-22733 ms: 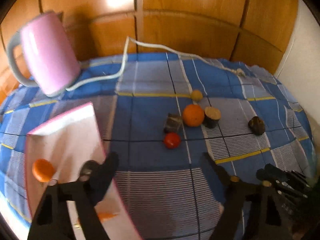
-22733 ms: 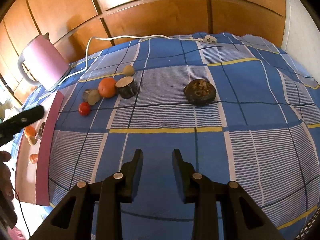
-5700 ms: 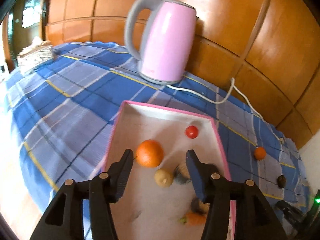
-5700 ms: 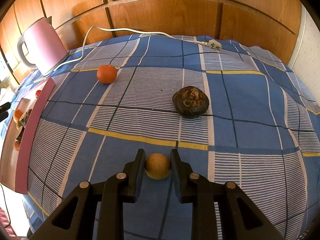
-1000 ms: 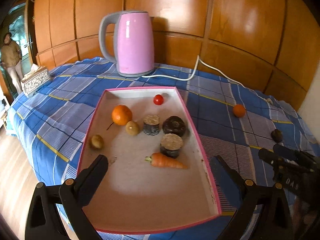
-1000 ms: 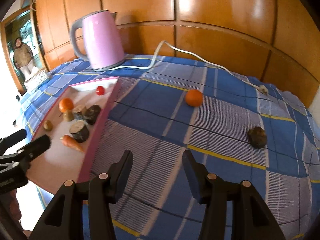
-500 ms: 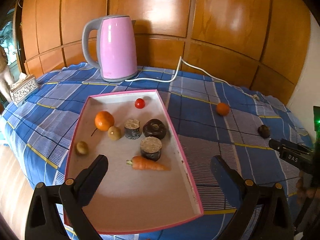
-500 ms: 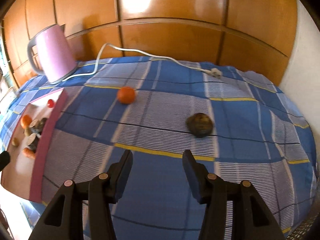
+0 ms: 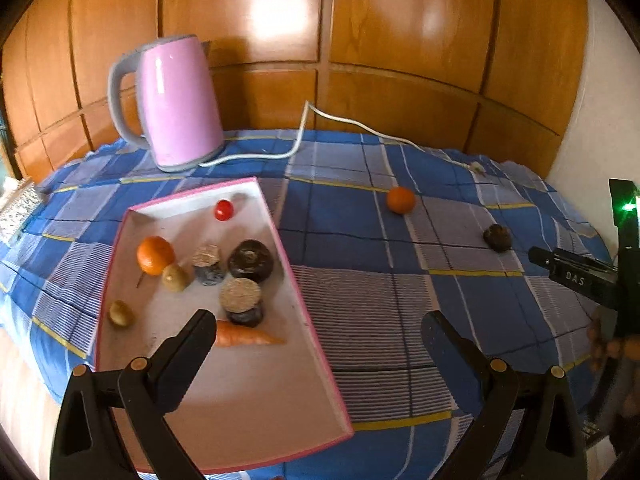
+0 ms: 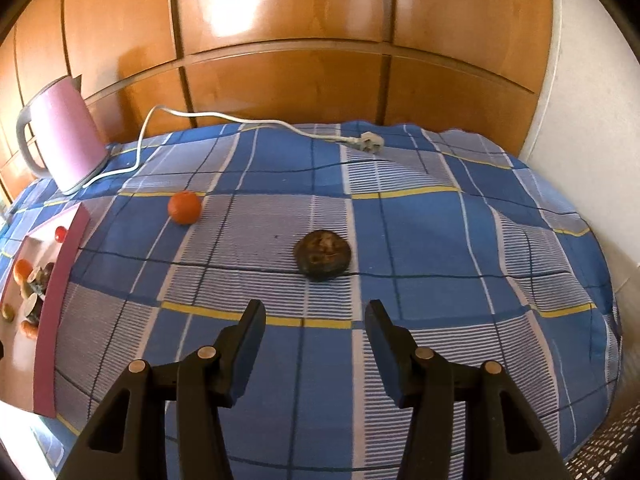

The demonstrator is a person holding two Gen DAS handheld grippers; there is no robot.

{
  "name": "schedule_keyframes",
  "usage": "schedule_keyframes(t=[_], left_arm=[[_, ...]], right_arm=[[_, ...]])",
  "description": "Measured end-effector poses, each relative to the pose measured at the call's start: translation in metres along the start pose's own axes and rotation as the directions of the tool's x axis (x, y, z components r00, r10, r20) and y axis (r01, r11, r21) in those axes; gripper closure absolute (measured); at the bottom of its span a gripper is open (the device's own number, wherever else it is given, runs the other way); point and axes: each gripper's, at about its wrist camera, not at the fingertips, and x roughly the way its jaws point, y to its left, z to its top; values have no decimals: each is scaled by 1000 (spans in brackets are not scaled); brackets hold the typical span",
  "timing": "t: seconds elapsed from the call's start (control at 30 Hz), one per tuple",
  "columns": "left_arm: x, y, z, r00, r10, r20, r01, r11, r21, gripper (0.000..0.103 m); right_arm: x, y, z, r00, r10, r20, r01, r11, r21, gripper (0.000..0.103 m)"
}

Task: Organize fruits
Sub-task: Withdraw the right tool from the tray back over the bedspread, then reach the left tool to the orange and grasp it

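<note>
Swung round from the tray side since a moment ago, now facing the dark wrinkled fruit (image 10: 322,255) head-on in the right wrist view. Empty-handed on both sides: right gripper (image 10: 315,322) with jaws partly open and nothing between them, left gripper (image 9: 318,330) with jaws spread wide, also bare, hanging over the near end of the pink-rimmed tray (image 9: 305,312).

Two pieces left out on the blue checked tablecloth (image 10: 440,248): the dark fruit just beyond the right jaws, and a tangerine (image 10: 184,207) further off to the left, nearer the pink kettle (image 10: 64,136). Already in the tray: another tangerine (image 9: 155,255), a cherry tomato (image 9: 223,210), a carrot (image 9: 248,338) and several small brown pieces.

Probably best to take the dark fruit first, being nearest. Looks about as wide as the present gap, so worth opening a little more before lowering. Centre the jaws either side of its widest part, come down until the tips nearly meet the cloth, then close gently; rough skin likely to grip well, but soft cloth may bunch if pressed. Keep clear of the white power cord (image 10: 256,124).
</note>
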Motion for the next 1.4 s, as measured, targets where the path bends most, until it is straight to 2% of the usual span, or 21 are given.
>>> schedule_keyframes(t=[0.4,0.67,0.73,0.83,1.03,1.27,1.4], left_arm=[[19,-12,12,997,-61,-54,61,998,-8,0],[38,-21,21,994,-58,-95,58,998,-5,0],[45,-24,25,991,-69,-119,69,998,-4,3],[57,-30,35,982,-111,-153,110,994,-16,11],[79,-51,61,984,-110,-143,116,993,36,11],[126,-67,95,982,-104,-158,114,992,57,11],[152,-76,111,981,-89,-173,102,992,73,18]], right_arm=[[4,-18,0,1000,-16,-4,16,999,40,51],[10,-34,-5,999,-36,-31,38,996,81,51],[12,-37,-7,999,-38,-38,41,995,88,51],[14,-39,-9,998,-36,-43,40,995,95,51],[17,-36,-11,999,-18,-50,23,996,92,51],[20,-35,-10,998,-4,-56,9,996,86,51],[23,-37,-9,998,0,-65,6,996,91,51]])
